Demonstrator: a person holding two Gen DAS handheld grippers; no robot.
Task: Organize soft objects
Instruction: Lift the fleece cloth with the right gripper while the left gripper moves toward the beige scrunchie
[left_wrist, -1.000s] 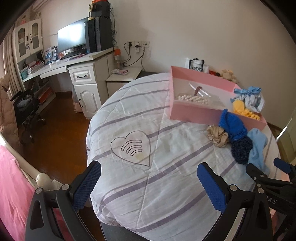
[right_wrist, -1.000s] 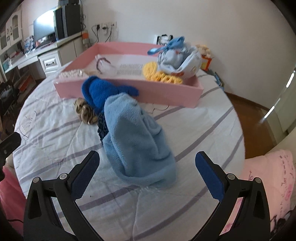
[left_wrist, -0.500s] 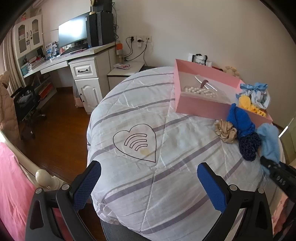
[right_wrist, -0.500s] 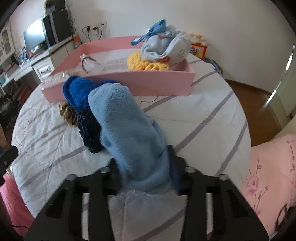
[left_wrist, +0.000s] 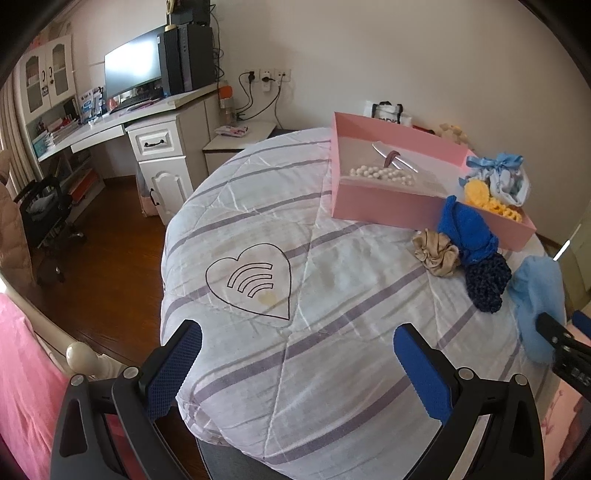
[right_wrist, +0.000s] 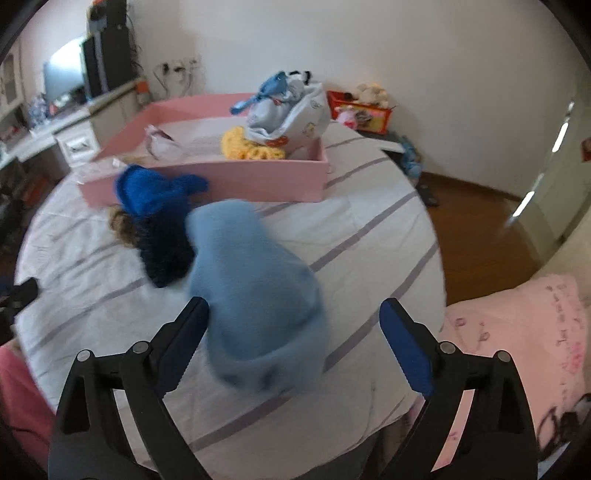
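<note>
Fleece in light blue (right_wrist: 251, 295) lies on the striped quilt (left_wrist: 332, 295), blurred in the right wrist view, so whether the spread fingers of the right gripper (right_wrist: 293, 347) touch it is hard to say; nothing is clamped. Just beyond it sit a navy knit piece (right_wrist: 164, 254), a royal-blue knit piece (right_wrist: 155, 190) and a beige scrunchie (left_wrist: 436, 251), bunched against the front wall of the pink tray (right_wrist: 258, 181). Inside the tray rest a yellow crochet item (right_wrist: 251, 146) and a pale printed cloth bundle (right_wrist: 291, 110). Over bare quilt hangs the left gripper (left_wrist: 297, 354), its jaws wide and holding nothing.
</note>
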